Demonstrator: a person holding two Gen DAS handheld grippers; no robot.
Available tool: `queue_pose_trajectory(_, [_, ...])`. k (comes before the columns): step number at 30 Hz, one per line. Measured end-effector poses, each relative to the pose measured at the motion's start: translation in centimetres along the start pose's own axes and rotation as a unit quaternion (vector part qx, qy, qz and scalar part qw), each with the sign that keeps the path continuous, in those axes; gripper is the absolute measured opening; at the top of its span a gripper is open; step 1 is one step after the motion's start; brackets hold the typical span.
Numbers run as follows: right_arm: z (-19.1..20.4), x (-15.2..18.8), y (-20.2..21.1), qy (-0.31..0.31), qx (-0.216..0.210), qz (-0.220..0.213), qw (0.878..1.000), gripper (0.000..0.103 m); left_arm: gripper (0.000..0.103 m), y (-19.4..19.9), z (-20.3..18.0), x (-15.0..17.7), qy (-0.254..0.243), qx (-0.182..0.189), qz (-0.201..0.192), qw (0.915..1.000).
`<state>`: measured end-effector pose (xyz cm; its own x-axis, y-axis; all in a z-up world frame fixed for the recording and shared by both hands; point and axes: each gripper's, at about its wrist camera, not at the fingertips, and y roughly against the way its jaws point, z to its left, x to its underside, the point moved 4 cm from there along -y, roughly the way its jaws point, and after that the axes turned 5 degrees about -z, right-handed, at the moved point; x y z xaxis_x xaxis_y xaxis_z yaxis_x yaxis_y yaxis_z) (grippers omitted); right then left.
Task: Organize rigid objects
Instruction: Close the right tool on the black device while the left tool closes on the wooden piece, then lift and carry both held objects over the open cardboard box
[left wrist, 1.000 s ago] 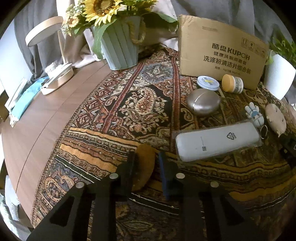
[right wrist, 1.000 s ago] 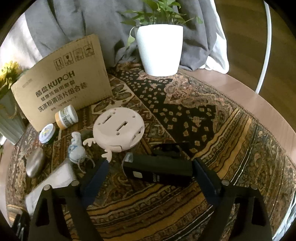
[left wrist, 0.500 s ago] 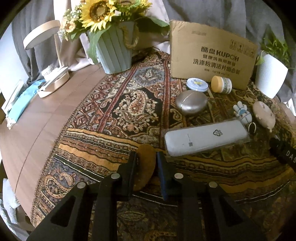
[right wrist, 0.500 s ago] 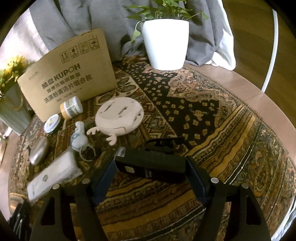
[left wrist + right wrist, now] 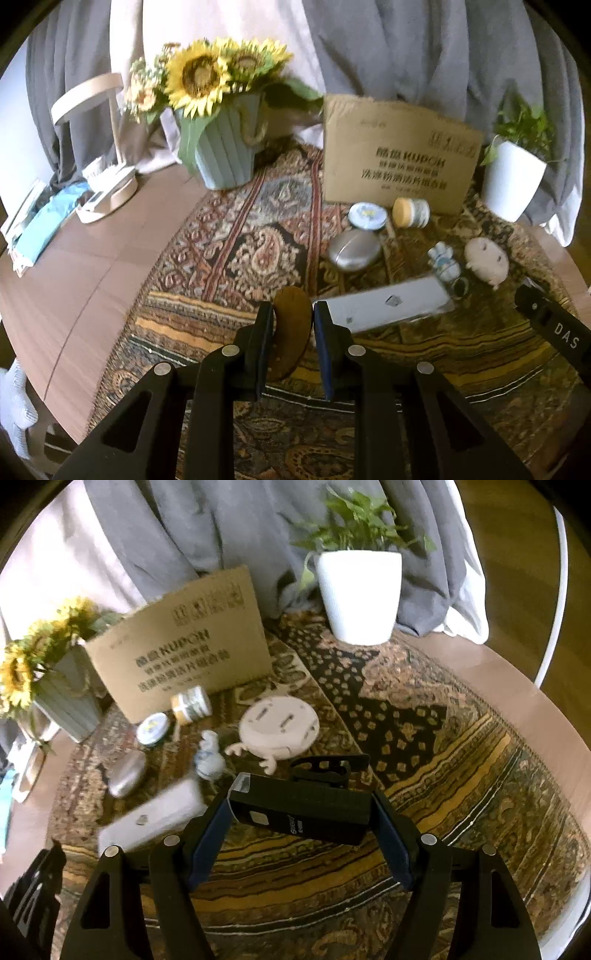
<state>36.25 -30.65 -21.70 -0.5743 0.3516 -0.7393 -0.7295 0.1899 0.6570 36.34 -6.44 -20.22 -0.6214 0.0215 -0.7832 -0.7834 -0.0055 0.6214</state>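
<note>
My left gripper (image 5: pixel 292 310) is shut on a flat brown disc (image 5: pixel 290 328), held on edge above the patterned cloth (image 5: pixel 229 258). In the right wrist view, my right gripper (image 5: pixel 299 805) is shut on a black rectangular device (image 5: pixel 303 810); its pads press the two short ends and it hangs clear of the cloth. A black clip (image 5: pixel 328 768) lies just behind it. Farther off lie a white long case (image 5: pixel 388 304), a silver oval case (image 5: pixel 354 251), a round tin (image 5: pixel 367 216), a small jar (image 5: pixel 412 212), a blue-white figurine (image 5: pixel 443 262) and a cream round antlered piece (image 5: pixel 279 727).
A cardboard box (image 5: pixel 399 170) stands at the back between a sunflower vase (image 5: pixel 225 147) and a white plant pot (image 5: pixel 360 594). A desk lamp (image 5: pixel 107 192) sits on the bare wood at left. A black bar lettered DAS (image 5: pixel 550 325) enters from the right edge.
The right jaws closed onto the black device and lifted it off the cloth, leaving the clip behind. The left gripper rose with the brown disc. Both views now look from higher up.
</note>
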Motion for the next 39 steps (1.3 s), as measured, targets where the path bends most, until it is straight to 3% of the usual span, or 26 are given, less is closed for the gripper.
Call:
queue_pose_trajectory(10, [0.6, -2.6, 3.9, 0.012, -0.024, -0.036, 0.999, 0.075, 0.023, 3.5, -0.6, -3.8, -0.014, 0.028, -0.054, 0.9981])
queue_pose_trajectory(22, [2.4, -6.4, 7.9, 0.039, -0.054, -0.097, 0.993, 0.075, 0.023, 5.4, -1.4, -7.8, -0.014, 0.075, -0.080, 0.9939])
queue_pose_trajectory(39, [4.9, -13.9, 8.1, 0.066, -0.095, -0.163, 0.980, 0.075, 0.023, 4.5, -3.2, -15.8, -0.026, 0.097, -0.141, 0.9848])
